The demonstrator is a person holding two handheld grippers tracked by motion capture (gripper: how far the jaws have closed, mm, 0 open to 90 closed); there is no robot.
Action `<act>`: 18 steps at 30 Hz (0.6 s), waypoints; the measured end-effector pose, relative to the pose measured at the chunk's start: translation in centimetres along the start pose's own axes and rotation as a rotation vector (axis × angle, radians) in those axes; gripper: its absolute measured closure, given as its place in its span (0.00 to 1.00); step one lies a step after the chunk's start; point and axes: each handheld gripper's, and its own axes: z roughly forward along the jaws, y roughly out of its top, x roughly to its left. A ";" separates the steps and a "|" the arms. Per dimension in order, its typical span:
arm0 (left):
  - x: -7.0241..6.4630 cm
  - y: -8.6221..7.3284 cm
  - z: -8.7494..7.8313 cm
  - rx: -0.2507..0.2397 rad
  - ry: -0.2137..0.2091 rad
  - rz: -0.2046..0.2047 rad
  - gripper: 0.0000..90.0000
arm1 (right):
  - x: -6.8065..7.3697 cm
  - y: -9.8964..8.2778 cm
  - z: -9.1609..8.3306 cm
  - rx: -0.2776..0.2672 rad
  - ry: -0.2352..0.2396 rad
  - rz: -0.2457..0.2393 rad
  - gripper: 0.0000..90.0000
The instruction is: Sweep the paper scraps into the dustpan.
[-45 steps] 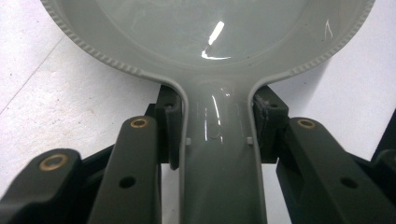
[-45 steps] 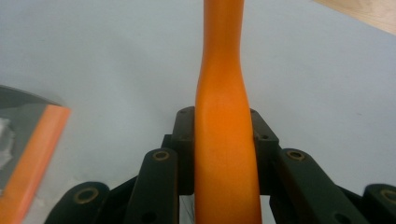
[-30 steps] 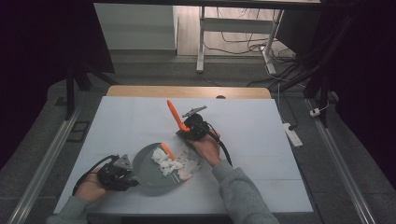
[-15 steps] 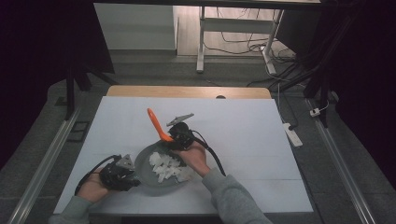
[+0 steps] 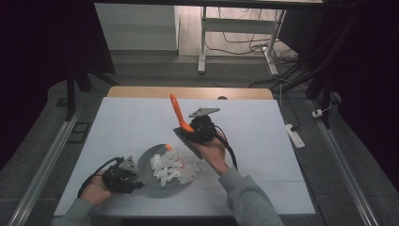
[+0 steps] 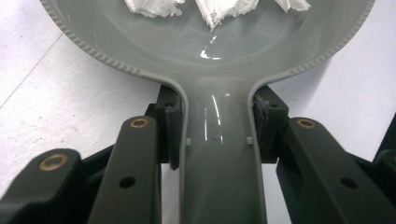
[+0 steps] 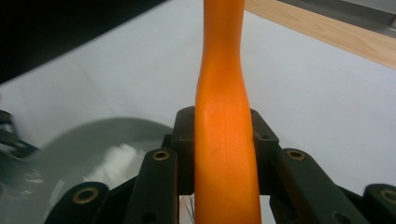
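Observation:
A grey pan (image 5: 147,170) holding several white shredded pieces (image 5: 171,168) rests on the white table near the front. My left gripper (image 5: 134,176) is shut on its flat handle (image 6: 219,177), pads pressing both edges; the left gripper view shows my left gripper (image 6: 217,126) below the pan bowl (image 6: 187,37). My right gripper (image 5: 190,134) hangs just beyond the pan's far right rim, shut on an orange utensil handle (image 5: 179,110) that points up and away. Seen from my right gripper (image 7: 224,140), the orange handle (image 7: 223,70) runs between the jaws, with the pan (image 7: 70,144) at lower left.
A small orange bit (image 5: 168,147) lies at the pan's far rim. The white table top (image 5: 263,136) ends in a wooden strip (image 5: 188,92) at the back. A white power strip (image 5: 292,133) lies off the right side, cables beyond.
My right gripper swung left over the pan with the orange utensil, then lifted back up to the right. The left gripper and the pan stayed put.

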 end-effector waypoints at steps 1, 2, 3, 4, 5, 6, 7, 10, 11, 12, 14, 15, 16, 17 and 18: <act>0.0 0.0 0.0 -0.003 -0.001 -0.002 0.69 | 0.0 0.0 0.0 0.000 0.000 0.000 0.78; -0.1 0.1 0.1 -0.002 -0.001 -0.001 0.69 | -0.6 -0.6 -0.6 0.013 -0.026 0.011 0.78; -0.1 0.1 0.1 -0.001 0.001 -0.003 0.69 | -0.9 -0.9 -1.0 0.019 -0.038 0.017 0.78; -0.1 0.1 0.1 -0.001 0.001 -0.003 0.69 | -0.9 -0.9 -1.0 0.019 -0.038 0.017 0.78; -0.2 0.1 0.1 -0.001 0.002 -0.004 0.69 | -1.3 -1.6 -1.6 0.028 -0.058 0.024 0.78; -0.2 0.1 0.1 -0.001 0.002 -0.004 0.69 | -1.5 -1.9 -1.9 0.030 -0.065 0.030 0.78; -0.2 0.1 0.1 -0.001 0.002 -0.005 0.69 | -1.5 -1.9 -1.9 0.030 -0.065 0.030 0.78; -0.2 0.1 0.1 -0.001 0.003 -0.005 0.69 | -1.9 -2.8 -2.6 0.039 -0.083 0.048 0.78; -0.2 0.1 0.1 0.000 0.003 -0.006 0.69 | -1.9 -3.1 -2.7 0.039 -0.084 0.053 0.78; -0.3 0.1 0.0 0.001 0.004 -0.006 0.69 | -1.9 -3.4 -2.7 0.042 -0.083 0.057 0.78; -0.3 0.1 0.0 0.000 0.003 -0.006 0.69 | -1.9 -4.1 -2.5 0.058 -0.081 0.060 0.78; -0.3 0.1 0.0 0.000 0.003 -0.006 0.69 | -1.9 -4.1 -2.5 0.058 -0.081 0.060 0.78; -0.3 0.1 0.0 0.000 0.002 -0.007 0.69 | -1.9 -4.3 -2.4 0.060 -0.078 0.063 0.78; -0.3 0.1 0.0 0.000 0.002 -0.007 0.69 | -1.9 -4.5 -2.1 0.067 -0.075 0.068 0.78; -0.3 0.1 0.0 0.001 0.003 -0.008 0.69 | -1.9 -4.5 -2.1 0.067 -0.075 0.068 0.78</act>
